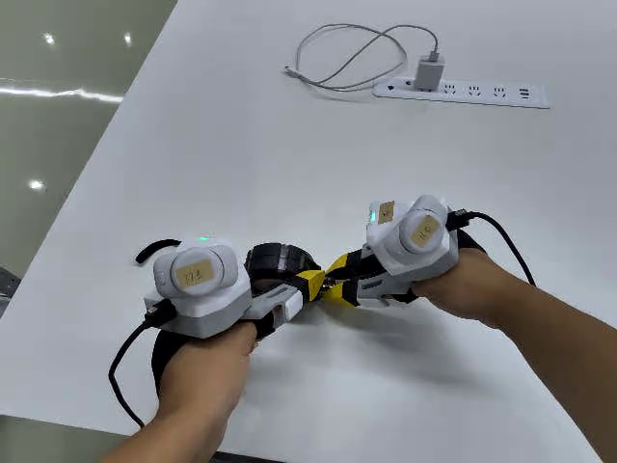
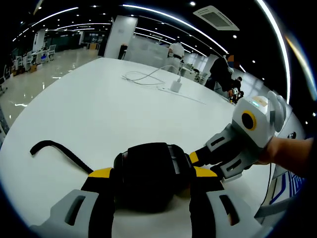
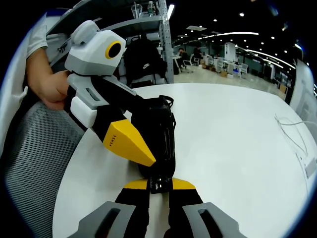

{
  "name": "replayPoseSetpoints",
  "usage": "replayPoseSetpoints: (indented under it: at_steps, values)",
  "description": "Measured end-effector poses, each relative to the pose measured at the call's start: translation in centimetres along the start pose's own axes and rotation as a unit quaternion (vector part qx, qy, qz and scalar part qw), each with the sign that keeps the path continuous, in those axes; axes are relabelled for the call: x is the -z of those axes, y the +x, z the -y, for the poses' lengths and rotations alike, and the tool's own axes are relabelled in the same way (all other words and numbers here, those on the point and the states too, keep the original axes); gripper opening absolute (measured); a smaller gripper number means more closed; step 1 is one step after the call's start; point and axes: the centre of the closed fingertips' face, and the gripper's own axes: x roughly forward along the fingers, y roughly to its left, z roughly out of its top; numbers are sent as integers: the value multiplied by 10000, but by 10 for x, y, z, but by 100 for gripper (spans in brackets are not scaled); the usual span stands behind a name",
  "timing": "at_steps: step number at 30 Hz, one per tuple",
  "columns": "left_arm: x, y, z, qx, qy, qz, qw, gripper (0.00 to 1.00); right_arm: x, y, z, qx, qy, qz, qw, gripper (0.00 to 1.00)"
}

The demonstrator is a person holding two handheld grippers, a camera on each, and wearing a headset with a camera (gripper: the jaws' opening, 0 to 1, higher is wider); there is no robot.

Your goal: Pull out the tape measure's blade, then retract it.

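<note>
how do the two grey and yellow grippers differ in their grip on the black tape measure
The left gripper has its jaws wide around the black tape measure; the right gripper has them nearly together, pinching a small tab at the case's edge. The left gripper holds the bulk, the right gripper only that end. Both have yellow-tipped jaws.

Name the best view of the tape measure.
Left gripper view: the tape measure sits large and centred between the jaws. The right gripper view has a yellow jaw across it; the head view shows it half hidden.
</note>
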Motion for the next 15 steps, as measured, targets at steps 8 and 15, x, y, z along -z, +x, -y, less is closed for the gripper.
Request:
replayPoseSetpoints:
  at_steps: [8, 15]
  values:
    - [0, -1, 1, 12, 10, 34, 10000, 58, 0, 0, 0, 30, -42, -36, 10000, 11]
    - [0, -1, 2, 74, 64, 82, 9999, 59, 1, 0, -3, 5, -22, -65, 10000, 12]
